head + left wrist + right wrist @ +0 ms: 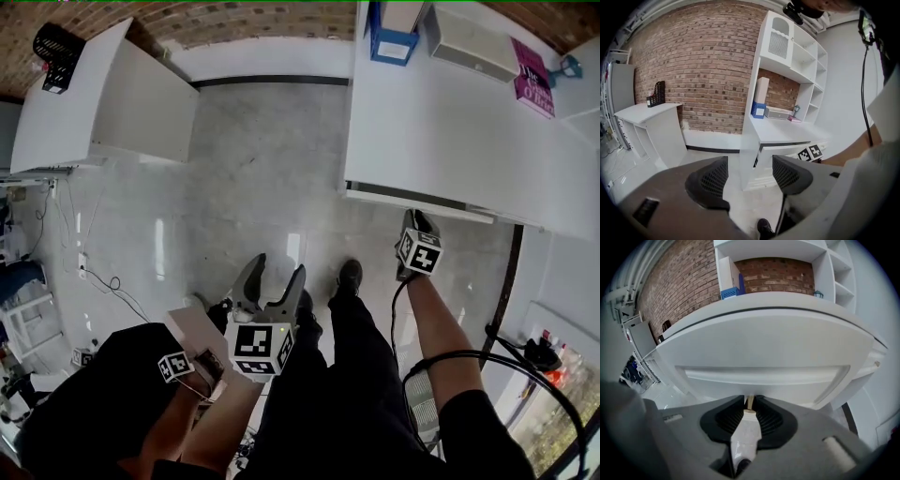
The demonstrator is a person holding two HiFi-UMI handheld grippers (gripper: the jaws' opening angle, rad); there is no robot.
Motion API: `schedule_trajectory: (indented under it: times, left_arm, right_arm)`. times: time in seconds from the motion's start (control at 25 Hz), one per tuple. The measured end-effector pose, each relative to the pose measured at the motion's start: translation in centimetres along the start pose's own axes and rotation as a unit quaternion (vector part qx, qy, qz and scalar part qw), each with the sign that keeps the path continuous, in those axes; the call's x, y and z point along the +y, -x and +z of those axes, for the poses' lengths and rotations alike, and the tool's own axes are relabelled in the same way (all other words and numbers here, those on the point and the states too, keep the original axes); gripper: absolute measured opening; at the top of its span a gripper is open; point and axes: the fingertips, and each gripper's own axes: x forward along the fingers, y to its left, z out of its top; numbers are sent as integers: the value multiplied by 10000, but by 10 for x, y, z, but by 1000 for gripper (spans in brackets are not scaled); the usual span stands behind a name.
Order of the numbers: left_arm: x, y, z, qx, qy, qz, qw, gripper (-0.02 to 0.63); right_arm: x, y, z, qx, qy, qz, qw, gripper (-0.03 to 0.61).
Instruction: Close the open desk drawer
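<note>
Drawer (787, 385) — ajar, just ahead of right jaws

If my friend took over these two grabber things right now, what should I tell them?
Left gripper: open and empty, over the floor, away from the desk.
Right gripper: jaws only a slit apart, gripping nothing, pointed at the drawer front from very close. I cannot tell if it touches.
Drawer: sticks out a little from under the desk top, not shut yet.
Done: the right gripper is lined up at the drawer front.
Left to do: probably push the front straight in with the right gripper until it sits flush.
</note>
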Motion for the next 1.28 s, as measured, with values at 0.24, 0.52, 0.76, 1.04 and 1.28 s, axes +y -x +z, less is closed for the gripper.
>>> schedule_trajectory:
  times: [0.24, 0.52, 0.76, 1.04, 1.28]
  left_arm:
    - [4, -8, 1, 36, 126, 206, 9997, 291]
    - [9, -8, 7, -22, 219, 380, 9990, 291]
    - [18, 6, 23, -221, 244, 503, 9982, 291]
    - [46, 39, 70, -822, 294, 740, 9934, 291]
    - [59, 94, 129, -1432, 300, 749, 9864, 256]
  right_arm:
    - [-3, -18, 24, -22, -17, 25, 10000, 80]
    - [-4, -23, 30, -31, 206, 8, 9998, 83]
    - [14, 7, 30, 48, 226, 118, 9997, 81]
    - [141, 86, 74, -646, 739, 1454, 9845, 5]
    - [249, 202, 169, -1806, 1389, 2190, 9487, 5]
